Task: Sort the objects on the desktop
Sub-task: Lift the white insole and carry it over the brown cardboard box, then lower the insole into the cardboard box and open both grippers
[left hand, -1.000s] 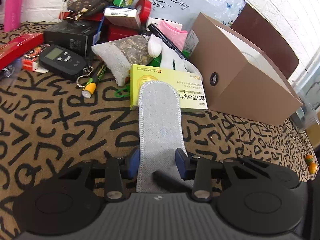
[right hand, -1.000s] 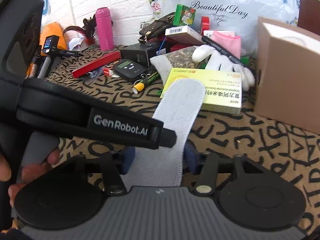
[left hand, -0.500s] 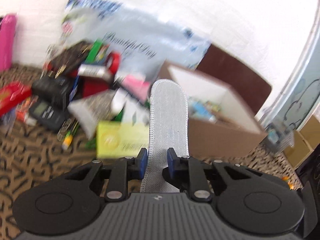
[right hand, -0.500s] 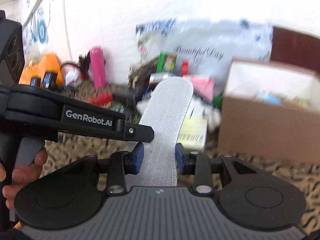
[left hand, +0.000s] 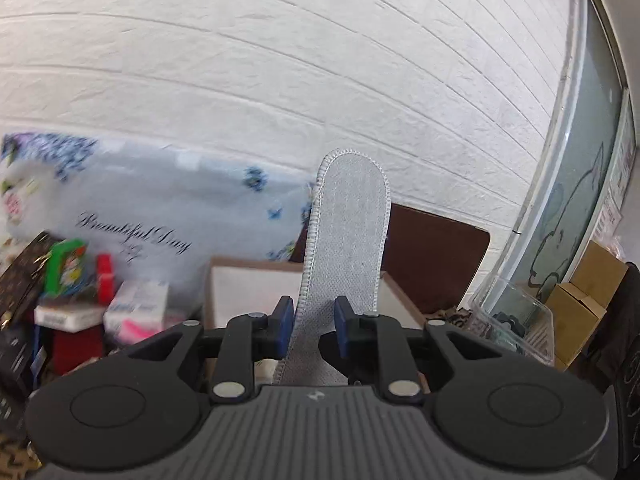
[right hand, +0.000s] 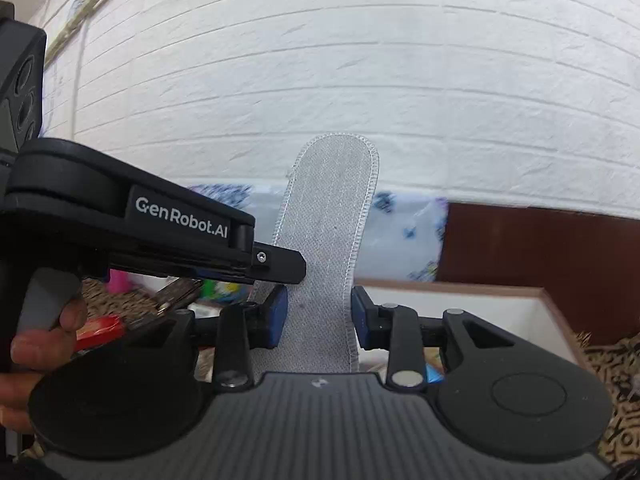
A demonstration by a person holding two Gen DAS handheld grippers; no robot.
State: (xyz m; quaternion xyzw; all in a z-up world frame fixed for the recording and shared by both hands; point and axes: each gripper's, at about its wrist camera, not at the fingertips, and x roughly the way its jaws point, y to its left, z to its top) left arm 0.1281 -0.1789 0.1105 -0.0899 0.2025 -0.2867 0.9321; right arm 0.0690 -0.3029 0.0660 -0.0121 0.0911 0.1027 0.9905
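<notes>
Both grippers clamp the same grey insole [left hand: 347, 240], which stands up in front of the white brick wall [left hand: 280, 80]. The left gripper [left hand: 310, 326] has its jaws closed on the lower end; the right gripper [right hand: 319, 318] grips the edges. Below is an open cardboard box [right hand: 480, 308] beside cluttered packages [left hand: 136, 308].

Domestic room, likely a lived-in home. White brick-pattern wall [left hand: 280, 80] behind. Far left, a floral plastic bag [left hand: 160, 208] printed "Beautiful Day" above heaped household oddments [left hand: 80, 292]. Letter-patterned cloth [right hand: 612, 364] covers the tabletop. Stacked cardboard cartons [left hand: 584, 300] far right, beside cartoon-decorated glass [left hand: 576, 200].
</notes>
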